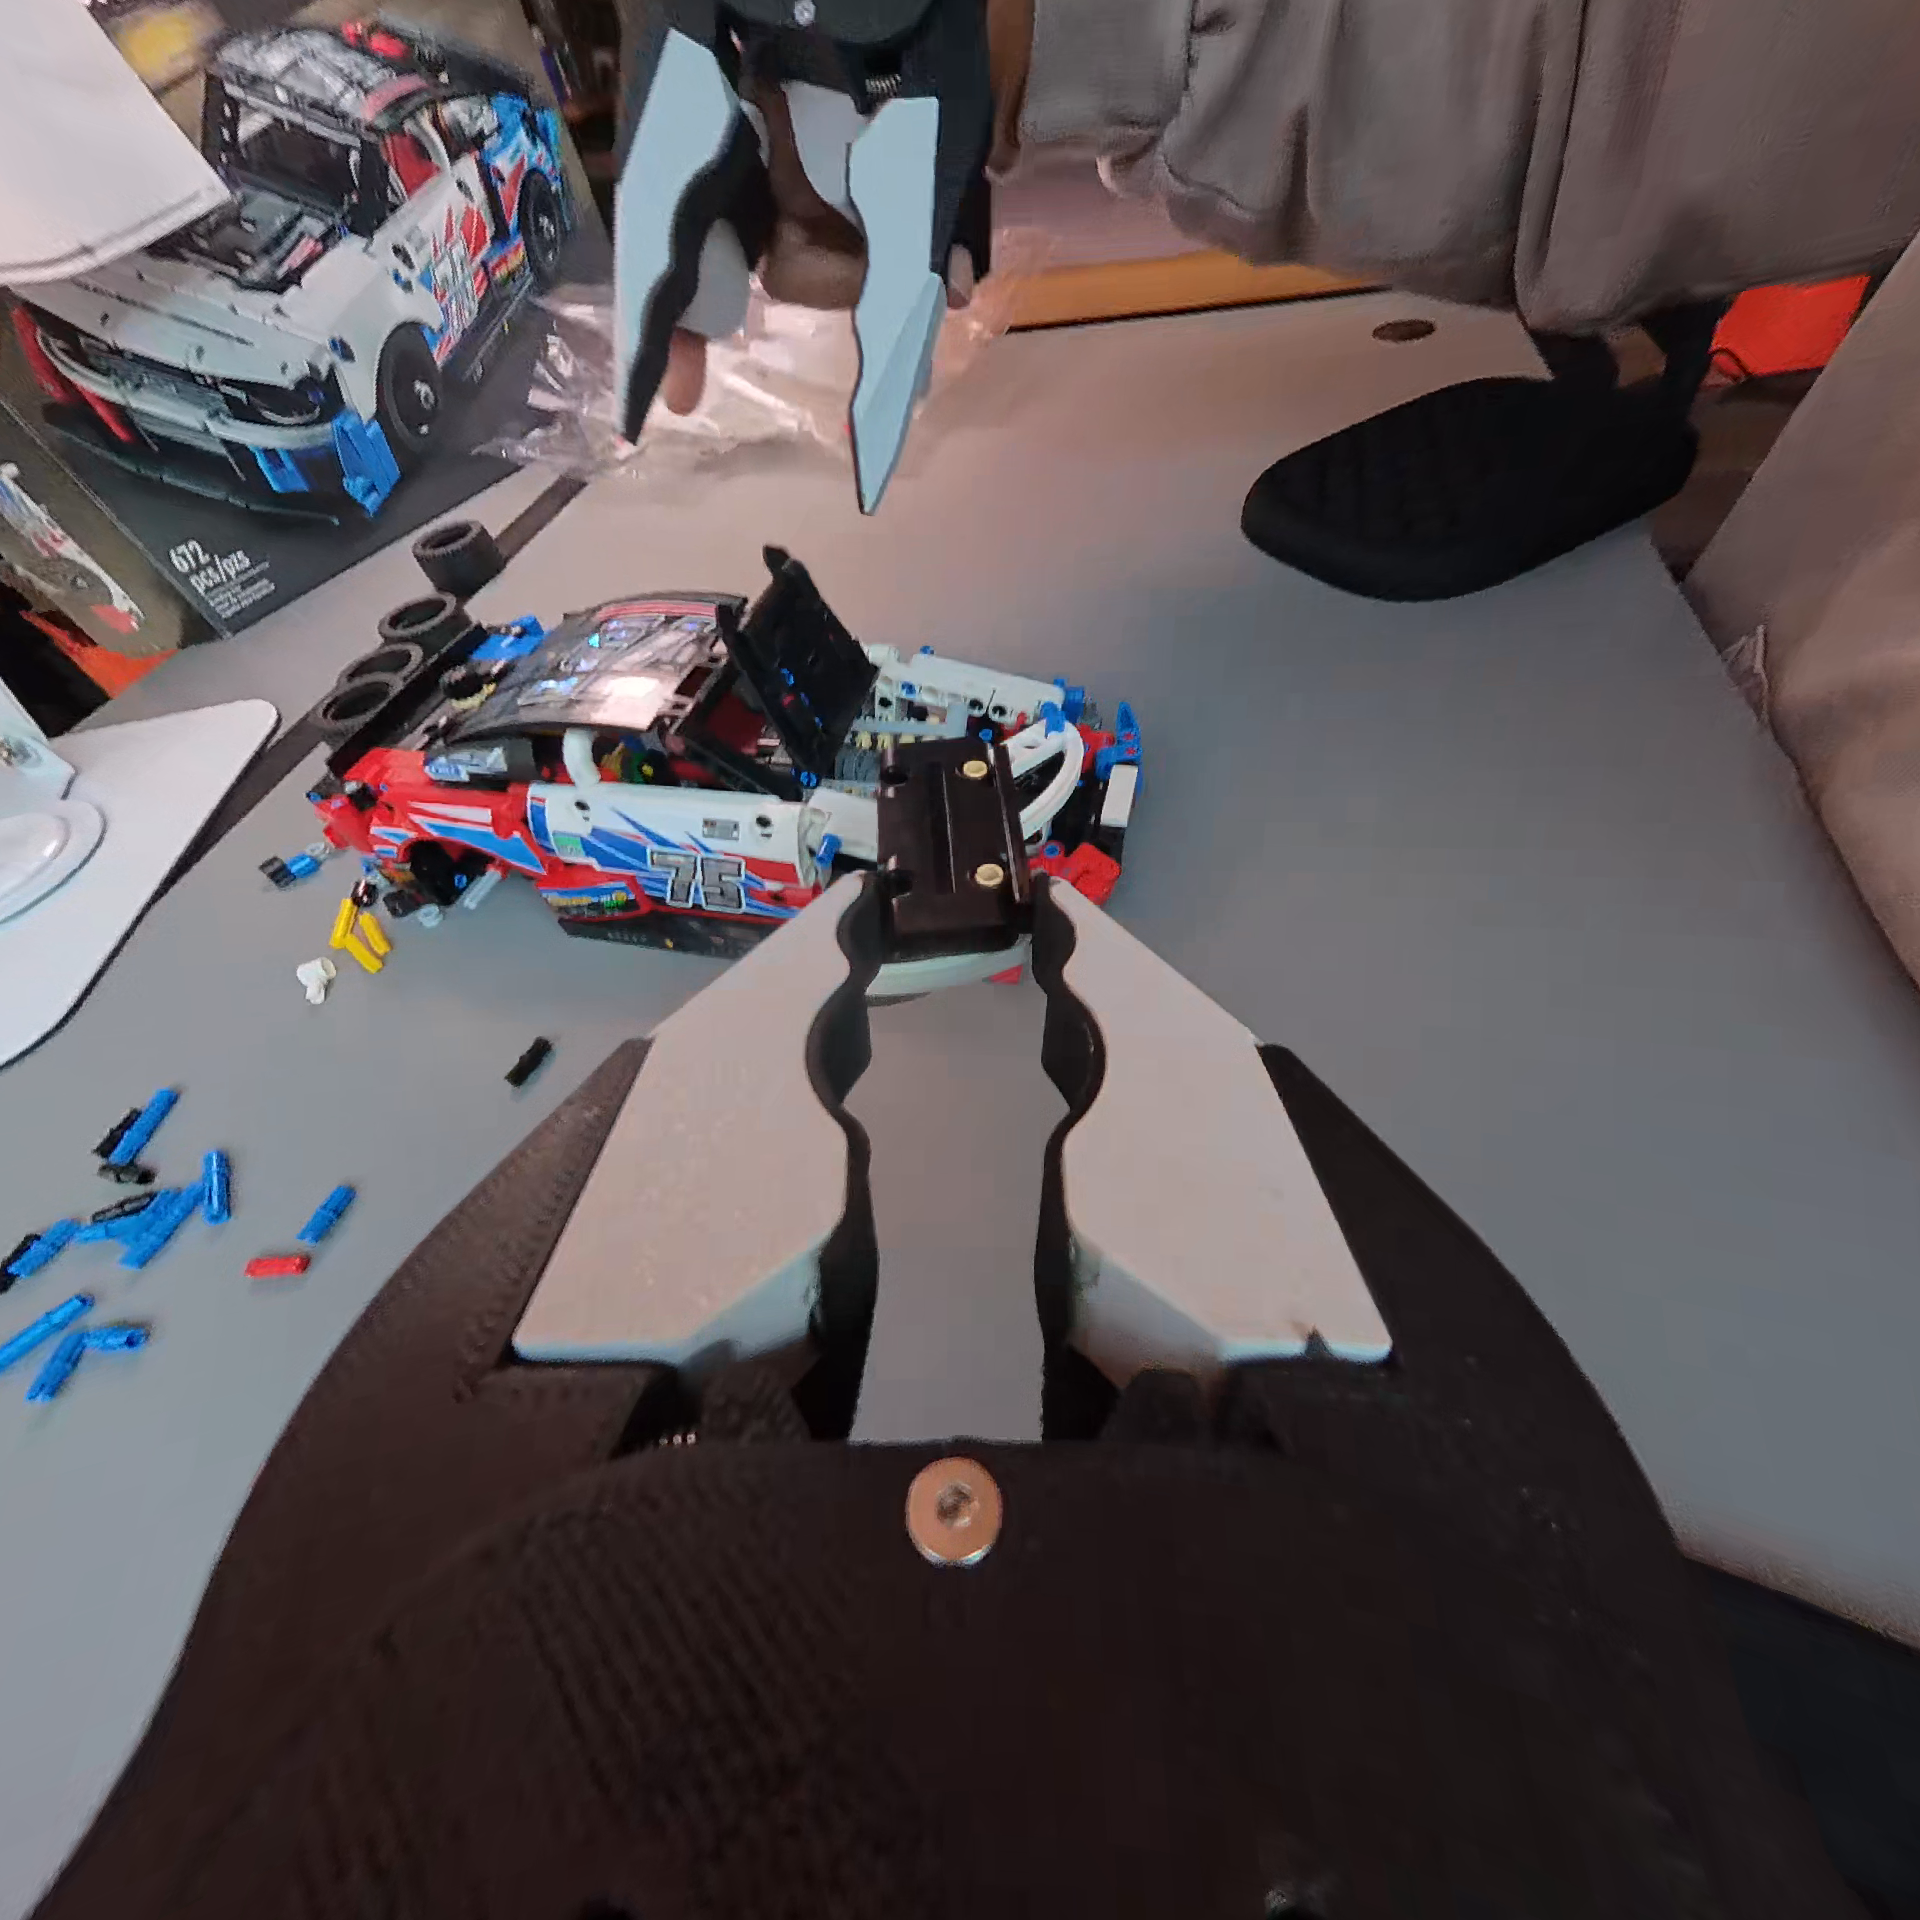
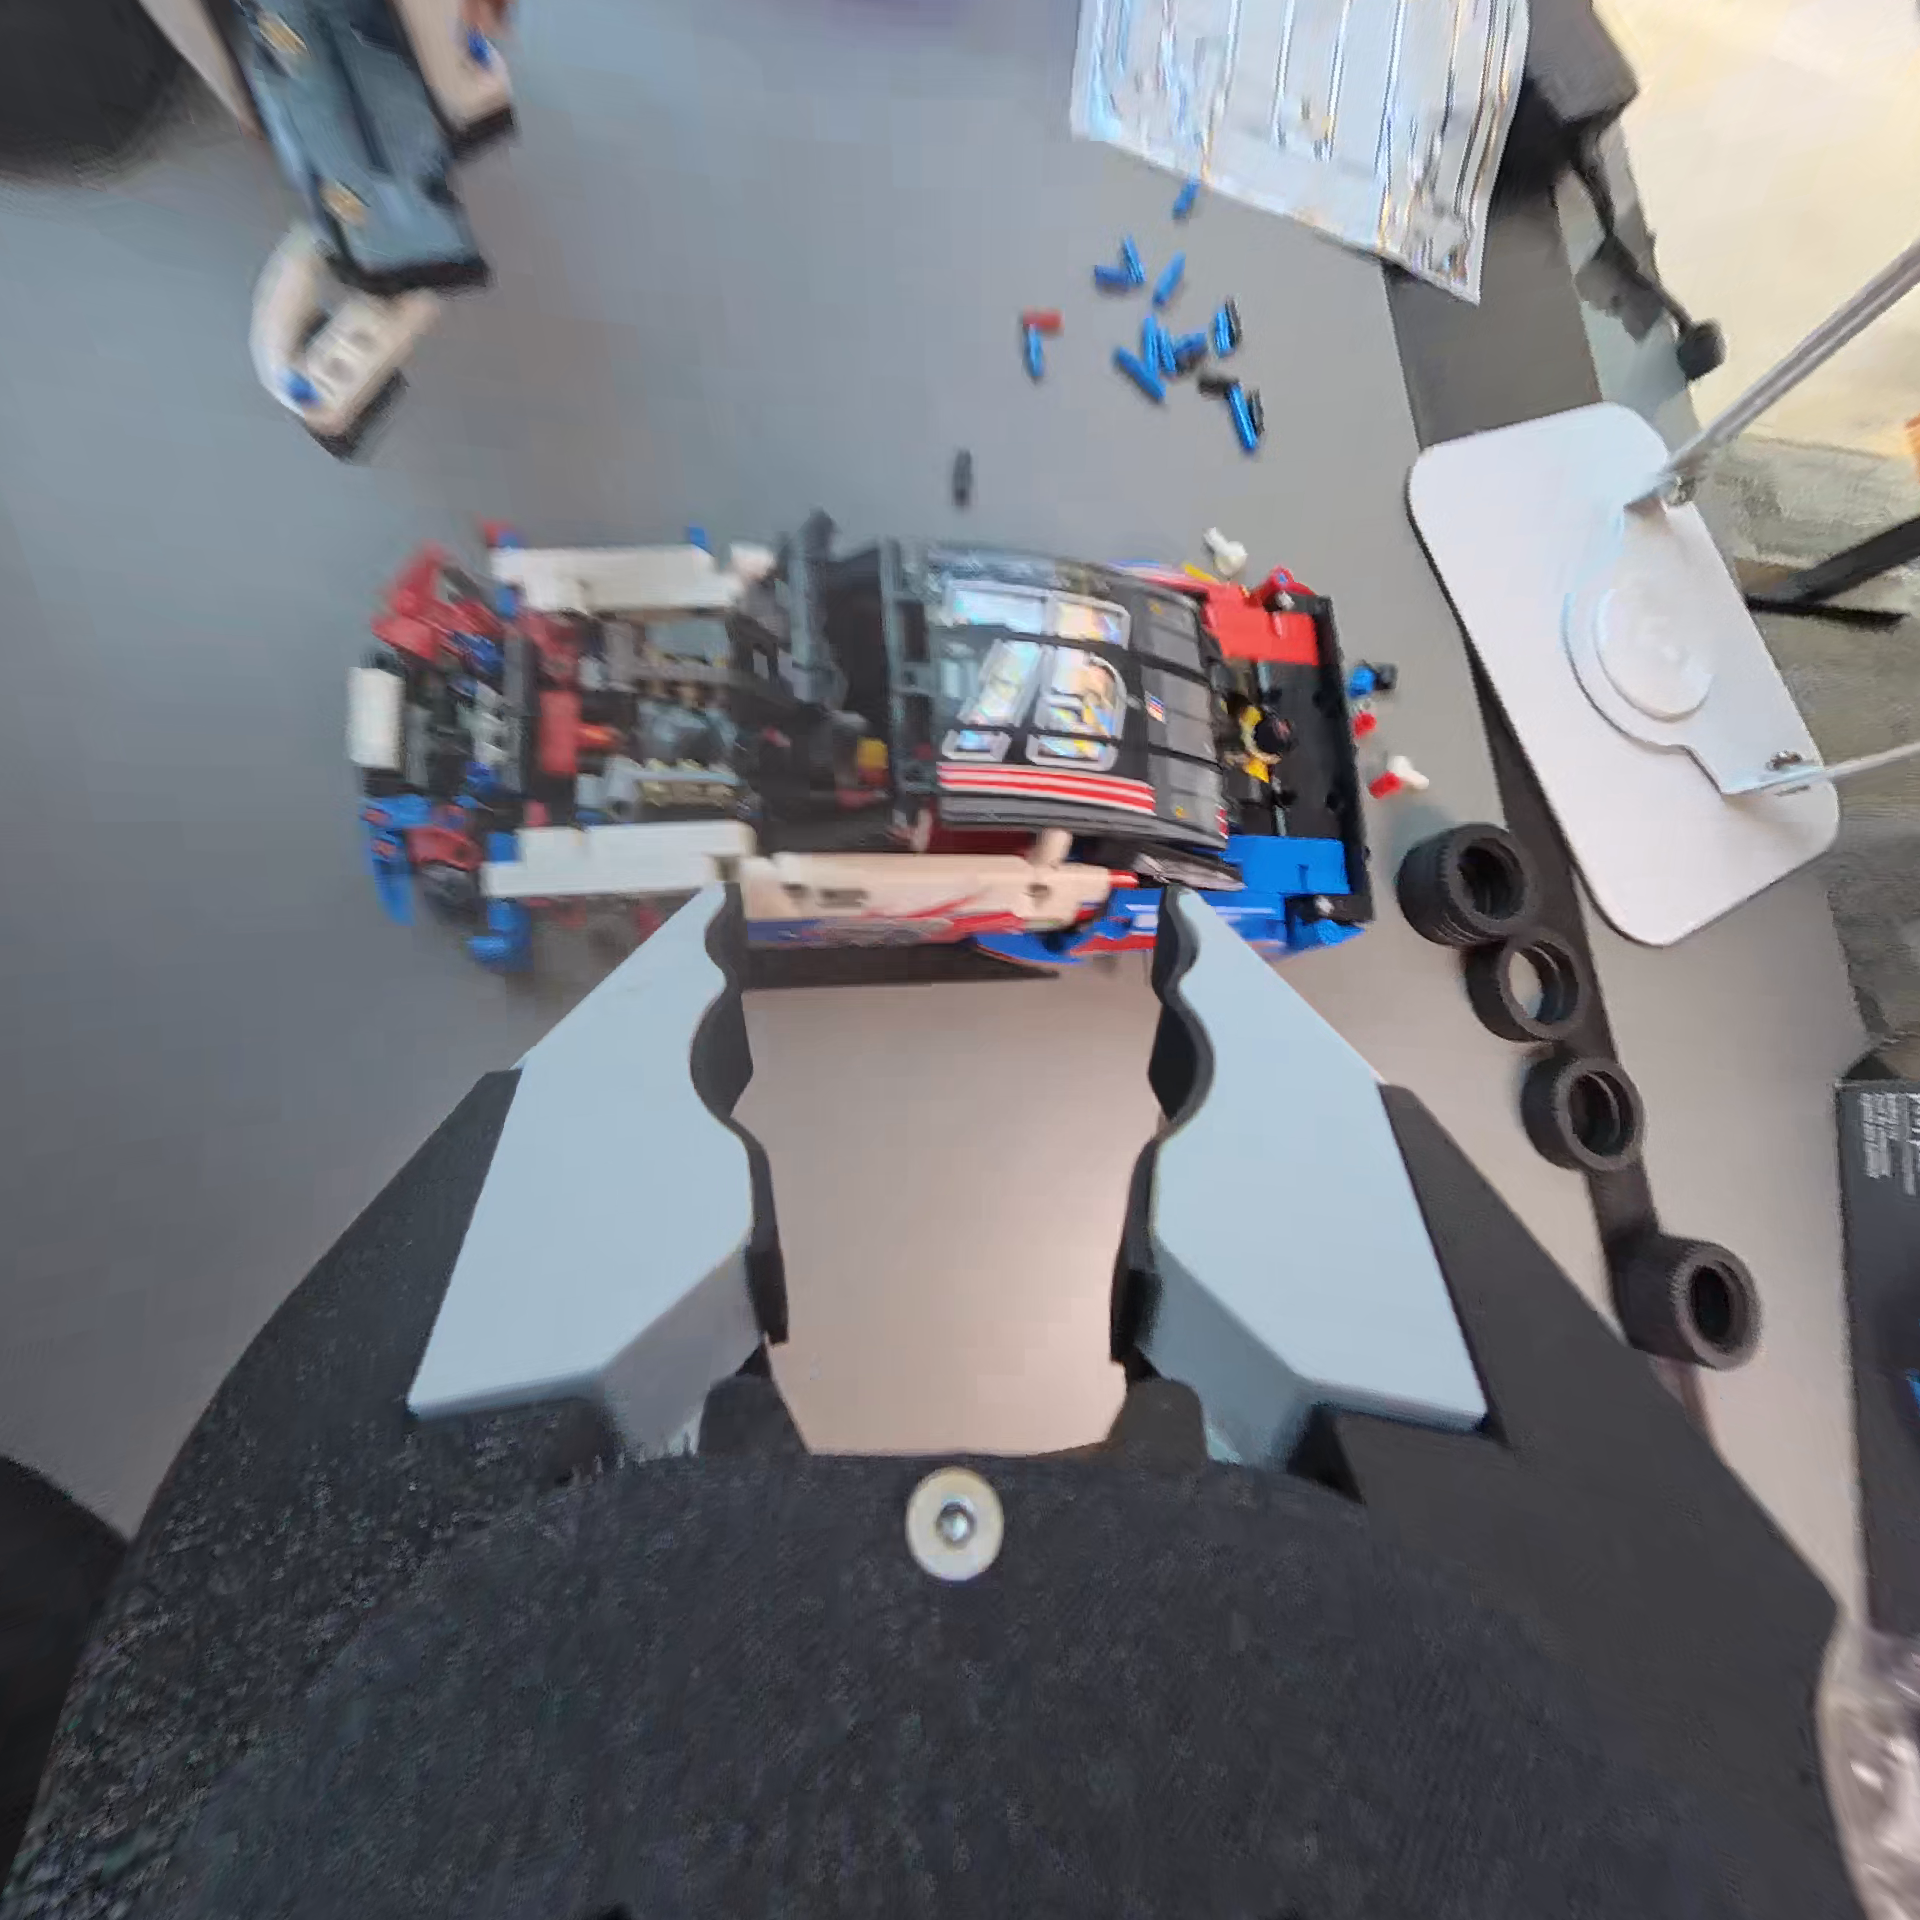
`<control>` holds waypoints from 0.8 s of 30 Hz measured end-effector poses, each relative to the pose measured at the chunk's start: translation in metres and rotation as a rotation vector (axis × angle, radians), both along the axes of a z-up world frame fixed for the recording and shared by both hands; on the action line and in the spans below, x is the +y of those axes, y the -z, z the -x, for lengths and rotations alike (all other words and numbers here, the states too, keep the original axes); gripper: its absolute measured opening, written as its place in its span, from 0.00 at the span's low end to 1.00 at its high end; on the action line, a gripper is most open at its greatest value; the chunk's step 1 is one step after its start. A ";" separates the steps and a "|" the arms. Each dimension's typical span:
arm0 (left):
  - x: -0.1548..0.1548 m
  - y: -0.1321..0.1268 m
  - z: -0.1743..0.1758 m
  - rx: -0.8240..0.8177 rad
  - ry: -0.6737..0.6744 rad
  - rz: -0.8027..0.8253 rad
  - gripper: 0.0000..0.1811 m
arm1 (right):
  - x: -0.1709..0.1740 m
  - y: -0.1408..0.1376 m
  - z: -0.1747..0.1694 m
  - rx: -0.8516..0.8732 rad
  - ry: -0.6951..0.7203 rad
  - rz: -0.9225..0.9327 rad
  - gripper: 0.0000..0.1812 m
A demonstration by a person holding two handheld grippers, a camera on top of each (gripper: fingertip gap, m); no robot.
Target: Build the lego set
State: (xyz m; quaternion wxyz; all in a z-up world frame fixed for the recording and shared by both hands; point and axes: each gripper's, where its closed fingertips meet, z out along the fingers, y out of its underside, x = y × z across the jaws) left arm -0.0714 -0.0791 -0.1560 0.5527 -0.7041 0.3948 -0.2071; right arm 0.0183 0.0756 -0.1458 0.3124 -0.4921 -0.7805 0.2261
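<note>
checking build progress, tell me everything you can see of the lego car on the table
The lego car is a partly built plastic racer in red, white and blue with a black stickered roof. It rests flat on the grey table with no wheels fitted. The hood is missing, leaving the engine bay exposed, and a black panel stands tilted up. Four tyres lie in a row beside it, apart. The right hand-held gripper hovers open over its side, contact unclear.

writing seen, not transcribed | number decal: lego car point(image 1: 707, 878) near side door | count print: set box point(image 1: 223, 582) far left, bottom corner | booklet point(image 2: 1299, 114): print blurred
</note>
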 end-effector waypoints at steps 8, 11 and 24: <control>-0.002 -0.011 -0.047 -0.018 0.100 -0.058 0.14 | -0.135 0.007 -0.008 0.196 -0.120 0.224 0.37; 0.000 -0.006 -0.057 0.003 0.095 -0.052 0.14 | -0.152 0.015 0.001 0.216 -0.094 0.259 0.33; -0.022 0.028 -0.078 0.053 0.229 0.094 0.15 | -0.159 0.052 -0.024 0.123 -0.216 0.257 0.06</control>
